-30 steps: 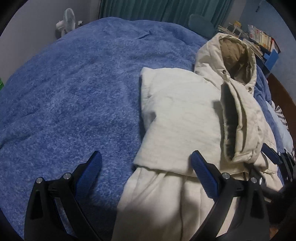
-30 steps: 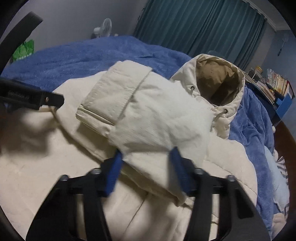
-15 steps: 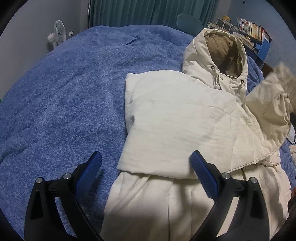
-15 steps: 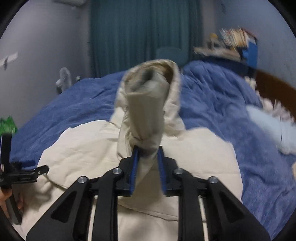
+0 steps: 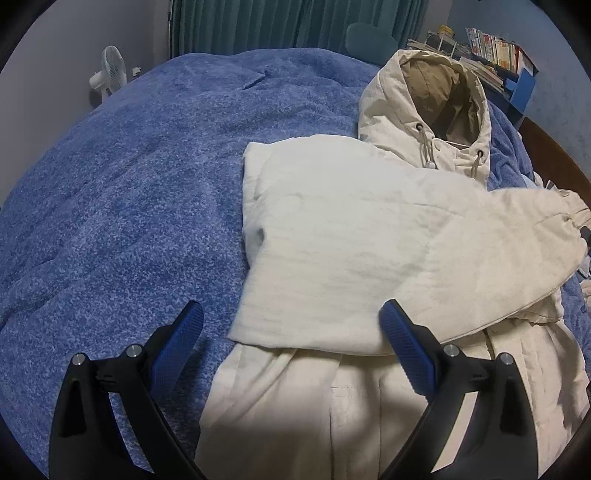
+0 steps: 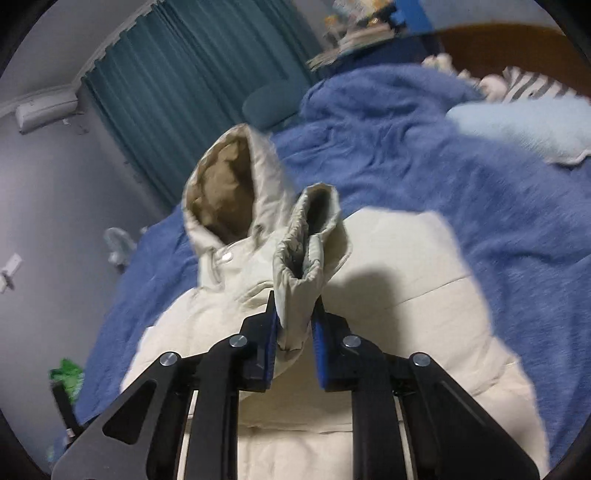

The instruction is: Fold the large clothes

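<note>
A fan (image 5: 109, 75) stood beyond the bed (image 5: 129, 177). The left claw (image 5: 291, 334) hung released, its jaws wide apart over the coat's (image 5: 351, 251) folded edge. The coat lay on the bed, hood (image 5: 436, 96) toward the curtain (image 5: 295, 22). The right claw (image 6: 293, 325) was clenched on the cuff (image 6: 306, 254), lifted above the coat's body.

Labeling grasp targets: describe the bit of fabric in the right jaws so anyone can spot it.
Start at the blue blanket covering the bed; a cream hooded coat lies on it. Beside its tan-lined hood, the sleeve cuff stands up, pinched in the right gripper. Unlike the hood, it is narrow, gathered and grey inside.
</note>
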Demonstrator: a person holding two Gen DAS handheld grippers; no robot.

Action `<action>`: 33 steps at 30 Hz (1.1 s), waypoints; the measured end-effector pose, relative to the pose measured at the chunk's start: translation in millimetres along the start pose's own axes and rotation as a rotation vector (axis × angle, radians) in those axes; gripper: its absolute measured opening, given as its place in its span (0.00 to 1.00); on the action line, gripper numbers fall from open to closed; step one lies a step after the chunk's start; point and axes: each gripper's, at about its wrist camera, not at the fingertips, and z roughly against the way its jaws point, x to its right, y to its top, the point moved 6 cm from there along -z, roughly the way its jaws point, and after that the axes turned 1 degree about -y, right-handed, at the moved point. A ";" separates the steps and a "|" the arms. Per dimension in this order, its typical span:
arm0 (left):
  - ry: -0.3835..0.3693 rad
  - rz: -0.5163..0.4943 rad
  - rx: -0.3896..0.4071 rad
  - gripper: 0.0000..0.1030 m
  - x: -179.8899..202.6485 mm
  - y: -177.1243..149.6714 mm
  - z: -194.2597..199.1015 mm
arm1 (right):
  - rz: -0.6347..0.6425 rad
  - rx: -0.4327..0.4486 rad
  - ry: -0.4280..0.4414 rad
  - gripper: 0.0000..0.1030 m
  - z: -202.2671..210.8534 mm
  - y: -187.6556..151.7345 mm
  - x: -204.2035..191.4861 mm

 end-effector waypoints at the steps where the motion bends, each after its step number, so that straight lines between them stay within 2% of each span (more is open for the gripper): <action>1: -0.001 -0.001 -0.001 0.90 0.4 -0.2 -0.4 | -0.010 -0.009 -0.021 0.16 -1.3 -1.1 5.5; 7: 0.020 0.000 -0.031 0.90 -0.8 -2.9 -6.5 | -0.145 -0.185 -0.127 0.20 -43.2 -42.3 52.3; 10: 0.045 0.000 -0.039 0.90 -0.9 -2.3 -6.2 | -0.175 -0.203 -0.153 0.34 -45.5 -50.1 60.5; 12: 0.073 -0.010 -0.040 0.90 1.2 0.0 -2.0 | -0.162 -0.186 -0.181 0.51 -38.9 -46.2 60.0; 16: 0.085 -0.046 -0.008 0.90 14.9 8.5 17.9 | -0.088 -0.103 -0.218 0.53 -18.3 -24.8 51.9; 19: 0.045 -0.070 0.007 0.90 33.0 21.3 38.3 | 0.017 -0.067 -0.207 0.63 -7.9 -6.4 35.6; 22: -0.018 -0.125 0.018 0.90 54.4 44.3 59.7 | 0.132 -0.094 -0.142 0.63 -4.8 6.3 9.9; 25: 0.010 -0.205 0.055 0.90 68.9 77.7 71.5 | 0.269 -0.134 -0.099 0.67 -12.3 16.9 -10.5; 26: 0.014 -0.212 0.059 0.90 70.8 84.1 71.3 | 0.317 -0.137 -0.111 0.70 -15.7 20.3 -12.8; 28: 0.004 -0.204 0.061 0.91 74.0 98.8 62.0 | 0.377 -0.149 -0.144 0.70 -26.3 23.6 -12.2; 30: -0.018 -0.191 0.048 0.92 75.8 104.9 41.9 | 0.384 -0.177 -0.159 0.70 -42.5 22.5 -5.1; 33: 0.009 -0.228 0.013 0.92 80.0 101.8 5.8 | 0.354 -0.217 -0.151 0.70 -65.0 13.9 6.8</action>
